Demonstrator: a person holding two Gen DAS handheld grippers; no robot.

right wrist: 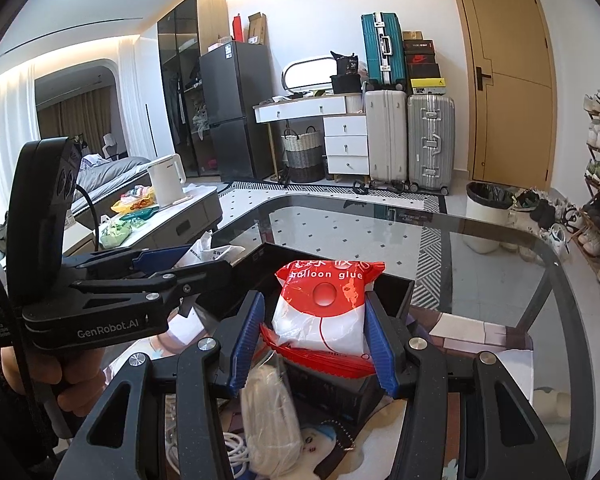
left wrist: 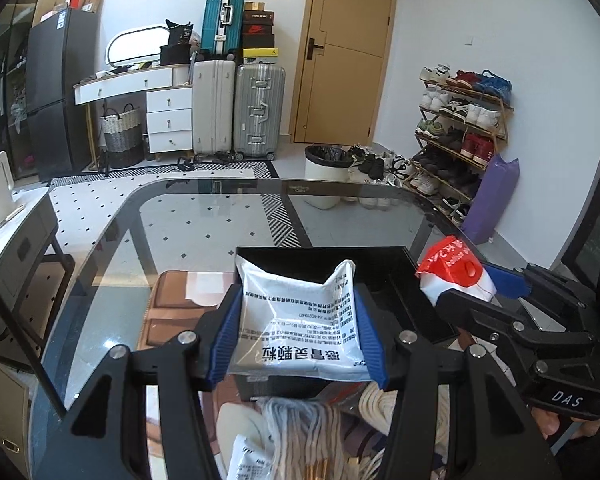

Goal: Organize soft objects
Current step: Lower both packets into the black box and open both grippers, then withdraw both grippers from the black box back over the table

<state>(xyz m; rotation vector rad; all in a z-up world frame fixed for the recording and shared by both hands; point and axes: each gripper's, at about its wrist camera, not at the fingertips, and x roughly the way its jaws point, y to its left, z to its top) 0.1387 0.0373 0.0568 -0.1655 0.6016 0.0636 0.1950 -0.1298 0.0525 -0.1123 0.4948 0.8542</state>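
Left claw (left wrist: 298,330) is pinching a white sachet pack (left wrist: 296,316) printed with black Chinese text, blue pads pressing on both side edges, the pack bowing upward between them. Pack is hanging over the near edge of a black open box (left wrist: 396,284) sitting on the glass tabletop (left wrist: 204,216). Right claw (right wrist: 314,340) is pinching a red-and-white bag labelled "balloon glue" (right wrist: 324,304), blue pads squeezing its lower white part, red top sticking up. That bag is also hovering over the same black box, toward its near right side. In the left wrist view the right claw is showing at the right edge with the red bag in its tips; in the right wrist view the left claw is showing at the left, a hand (right wrist: 60,376) wrapping its grip.

Below the claws, near the tabletop's front edge, more soft things are lying in a heap: a grey-and-cream yarn bundle (left wrist: 300,424), coiled white rope (left wrist: 380,400), a clear bag of white stuff (right wrist: 272,416).

Beyond the tabletop: white trash bin (left wrist: 326,172) with black liner on the floor, shoe rack (left wrist: 460,128) at the right wall, suitcases (left wrist: 236,108) by a tan door (left wrist: 348,48), white drawer desk (left wrist: 156,100), black fridge (left wrist: 60,80), white kettle (right wrist: 166,178) on a side table.
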